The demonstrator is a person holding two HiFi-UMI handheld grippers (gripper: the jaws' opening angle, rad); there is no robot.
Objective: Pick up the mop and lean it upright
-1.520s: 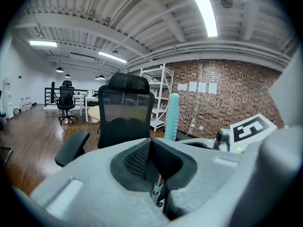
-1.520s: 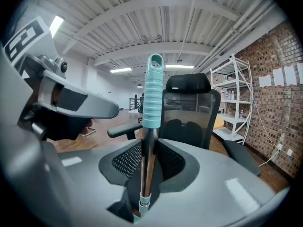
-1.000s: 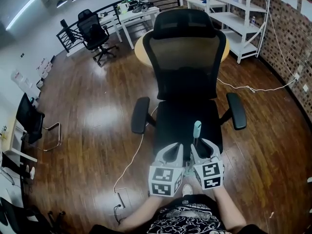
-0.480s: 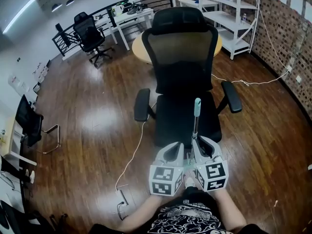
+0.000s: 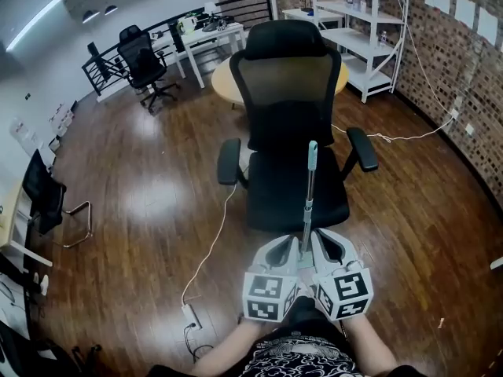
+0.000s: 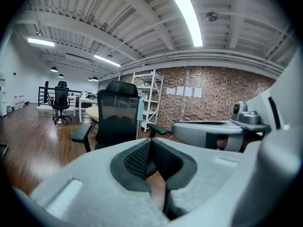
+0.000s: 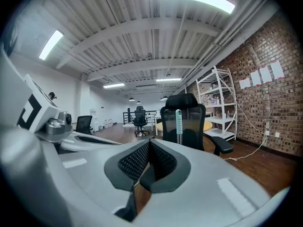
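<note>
The mop's thin metal handle (image 5: 307, 203) with a pale teal grip (image 5: 312, 154) stands nearly upright in front of the black office chair (image 5: 291, 93), rising out of the gap between my two grippers in the head view. My left gripper (image 5: 284, 246) sits just left of the handle, and its jaws are shut with nothing in them (image 6: 151, 145). My right gripper (image 5: 326, 242) sits just right of the handle, its jaws also shut and empty (image 7: 149, 148). The teal grip (image 7: 178, 119) shows beyond the right jaws. The mop head is hidden below the grippers.
The chair's armrests (image 5: 228, 162) flank the seat. A white cable (image 5: 212, 242) runs over the wood floor to a power strip (image 5: 190, 314). A round table (image 5: 224, 73) stands behind the chair, white shelving (image 5: 369, 30) by the brick wall, another chair (image 5: 145, 57) far left.
More of the mop handle shows above the grippers, and its teal grip stands higher against the chair. Both grippers have drawn back toward the person and stay side by side.
</note>
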